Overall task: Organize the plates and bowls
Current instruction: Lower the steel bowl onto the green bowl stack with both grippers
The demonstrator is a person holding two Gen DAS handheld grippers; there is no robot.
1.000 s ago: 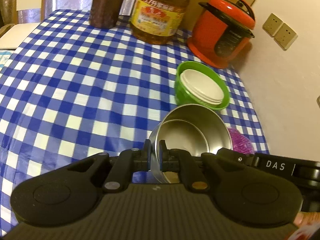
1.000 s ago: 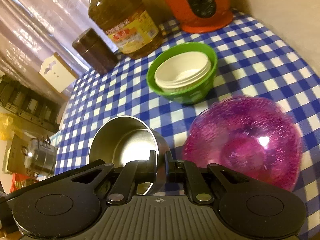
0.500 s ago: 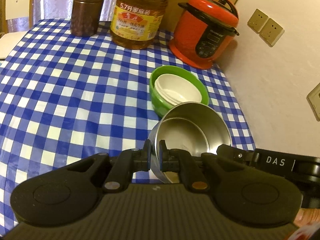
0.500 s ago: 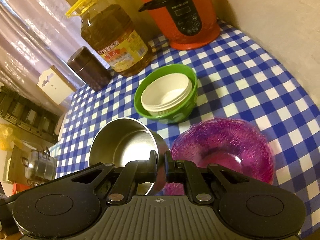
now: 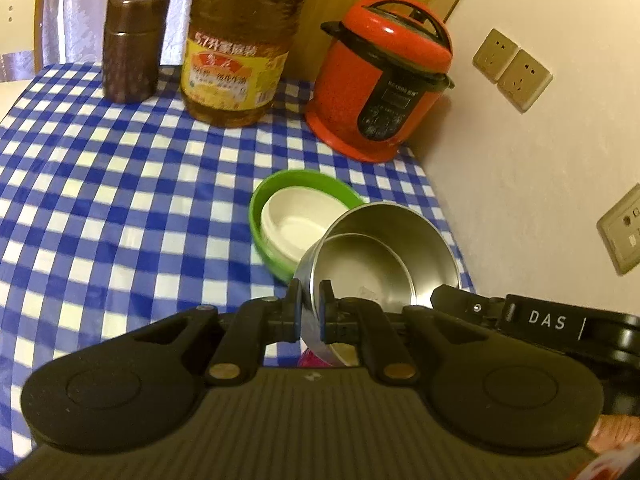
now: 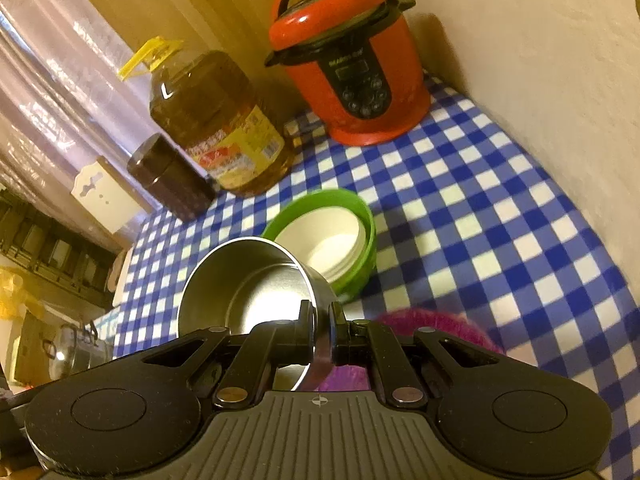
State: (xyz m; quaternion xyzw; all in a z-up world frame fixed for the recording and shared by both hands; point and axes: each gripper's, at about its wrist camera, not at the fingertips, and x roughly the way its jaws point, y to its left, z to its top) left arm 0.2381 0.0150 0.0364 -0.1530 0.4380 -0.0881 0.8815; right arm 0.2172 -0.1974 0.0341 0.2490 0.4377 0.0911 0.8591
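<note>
A steel bowl (image 5: 380, 256) hangs tilted above the blue checked table, gripped by its rim from two sides. My left gripper (image 5: 310, 300) is shut on its near-left rim. My right gripper (image 6: 319, 320) is shut on the opposite rim of the steel bowl (image 6: 240, 280). Just beyond it sits a green bowl (image 5: 256, 216) holding stacked white bowls (image 5: 296, 224); the right wrist view shows the green bowl (image 6: 362, 264) and white bowls (image 6: 332, 240) too. A purple glass bowl (image 6: 440, 320) lies on the cloth under my right gripper, mostly hidden.
At the table's far end stand a red pressure cooker (image 5: 380, 80), a large oil bottle (image 5: 240, 52) and a brown canister (image 5: 132, 44). A wall with sockets (image 5: 512, 68) bounds the right side. A white chair back (image 5: 20, 12) shows at far left.
Both grippers have risen and drawn back with the steel bowl held between them. The purple bowl has slid down under the right gripper, and more of the far end of the table shows.
</note>
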